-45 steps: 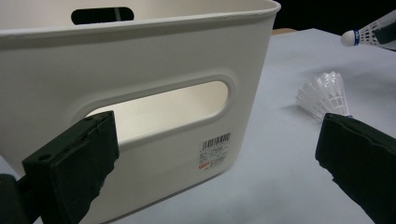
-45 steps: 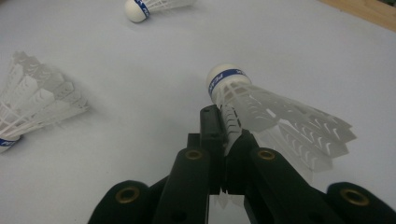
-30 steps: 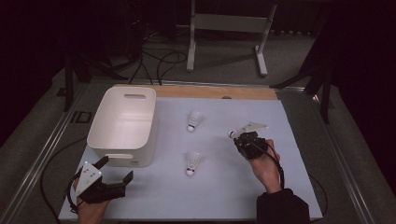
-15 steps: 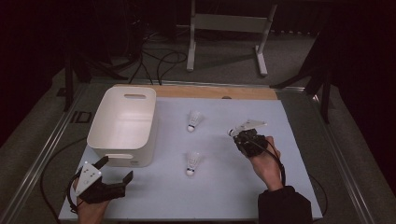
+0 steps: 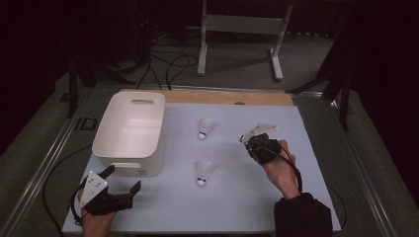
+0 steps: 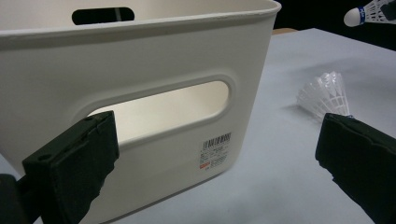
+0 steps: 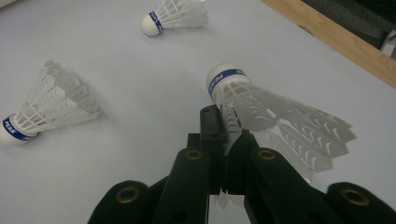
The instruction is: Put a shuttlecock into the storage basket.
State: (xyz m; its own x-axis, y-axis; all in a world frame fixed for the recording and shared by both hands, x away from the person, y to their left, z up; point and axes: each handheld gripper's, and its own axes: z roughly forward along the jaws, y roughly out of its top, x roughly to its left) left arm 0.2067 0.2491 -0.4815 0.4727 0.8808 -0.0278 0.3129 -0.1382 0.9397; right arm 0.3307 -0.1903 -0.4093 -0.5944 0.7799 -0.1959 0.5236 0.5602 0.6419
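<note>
Little changed since earlier: left gripper [image 5: 121, 183] stays put, jaws wide, empty, near smooth white plastic bin [image 5: 129, 129]. Two feathery shuttlecocks [image 5: 203, 172] [image 5: 205, 127] unmoved on blue-grey mat [image 5: 232, 197]. Right gripper [image 7: 225, 122] shifted slightly, clamped on held shuttlecock [image 7: 261, 105], above the mat's right side.

Black two-jaw grippers, dark sleeve.
Left gripper [image 5: 121, 180]: matte black body, thick block-shaped pads, grey three-cornered plate on top. Right gripper [image 7: 224, 135]: black jaws with brass-coloured screw bushings, black cable trailing to a dark sleeve [image 5: 302, 216] at the desk's near edge.
</note>
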